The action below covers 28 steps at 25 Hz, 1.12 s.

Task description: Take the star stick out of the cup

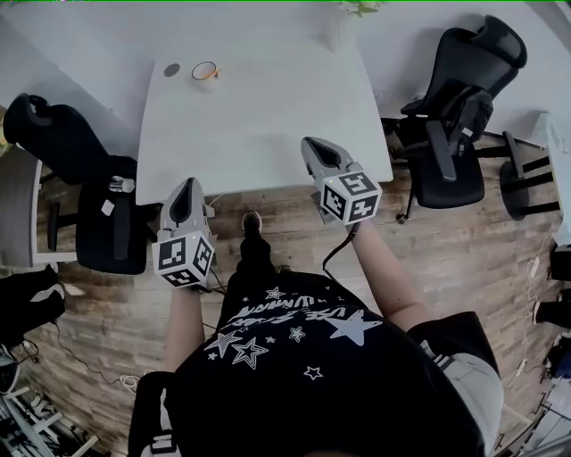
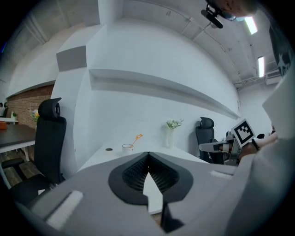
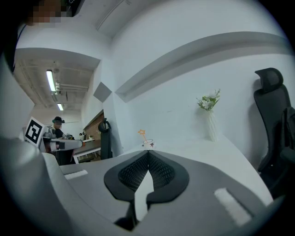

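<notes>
A white cup [image 1: 204, 73] stands near the far left corner of the white table [image 1: 259, 125]. An orange star stick [image 1: 217, 71] leans out of it. The left gripper view shows the cup [image 2: 127, 148] and stick [image 2: 138, 138] far ahead, and so does the right gripper view, with the cup [image 3: 148, 144] and stick [image 3: 142, 133] beyond the jaws. My left gripper [image 1: 186, 186] hovers off the table's near edge, shut and holding nothing. My right gripper [image 1: 311, 145] hangs over the near edge, also shut and holding nothing. Both are far from the cup.
A small dark disc [image 1: 171, 69] lies left of the cup. A white vase with flowers [image 1: 343, 18] stands at the table's far edge. Black office chairs flank the table on the left [image 1: 98, 205] and on the right [image 1: 459, 116]. The floor is wood.
</notes>
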Each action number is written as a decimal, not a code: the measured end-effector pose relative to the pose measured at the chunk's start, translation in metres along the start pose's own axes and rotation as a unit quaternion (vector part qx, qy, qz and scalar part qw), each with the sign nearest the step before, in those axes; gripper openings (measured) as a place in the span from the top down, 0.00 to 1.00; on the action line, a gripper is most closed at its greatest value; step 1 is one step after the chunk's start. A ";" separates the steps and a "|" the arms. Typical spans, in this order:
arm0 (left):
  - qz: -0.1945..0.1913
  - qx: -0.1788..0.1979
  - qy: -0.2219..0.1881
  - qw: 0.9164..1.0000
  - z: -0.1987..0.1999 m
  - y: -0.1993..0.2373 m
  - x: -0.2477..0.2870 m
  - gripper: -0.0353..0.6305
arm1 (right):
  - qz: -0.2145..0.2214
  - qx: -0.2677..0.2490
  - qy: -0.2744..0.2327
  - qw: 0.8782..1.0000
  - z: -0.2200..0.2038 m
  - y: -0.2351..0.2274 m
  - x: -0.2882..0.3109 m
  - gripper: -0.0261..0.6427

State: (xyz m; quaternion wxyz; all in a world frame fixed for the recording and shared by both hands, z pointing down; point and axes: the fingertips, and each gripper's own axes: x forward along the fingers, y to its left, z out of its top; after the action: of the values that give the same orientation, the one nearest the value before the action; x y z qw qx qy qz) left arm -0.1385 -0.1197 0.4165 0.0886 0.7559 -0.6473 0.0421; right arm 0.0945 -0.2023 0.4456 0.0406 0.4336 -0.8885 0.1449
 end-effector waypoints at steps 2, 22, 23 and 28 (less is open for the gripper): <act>0.000 -0.002 -0.004 1.000 0.005 0.009 0.015 0.94 | 0.001 -0.003 0.001 1.000 0.005 -0.004 0.016 0.94; -0.012 0.004 0.005 1.000 0.033 0.104 0.153 0.94 | 0.026 -0.025 0.016 0.999 0.032 -0.004 0.196 0.94; -0.013 0.004 0.005 1.000 0.034 0.108 0.158 0.94 | 0.029 -0.030 0.014 0.999 0.034 -0.003 0.203 0.94; -0.019 0.004 0.011 1.000 0.034 0.122 0.180 0.94 | 0.044 -0.060 0.037 0.996 0.027 0.003 0.237 0.77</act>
State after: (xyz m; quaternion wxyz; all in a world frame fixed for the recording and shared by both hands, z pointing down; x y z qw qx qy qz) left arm -0.2320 -0.3186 0.4253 0.0933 0.7677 -0.6319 0.0517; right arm -0.0532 -0.3886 0.4657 0.0933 0.3849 -0.9118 0.1086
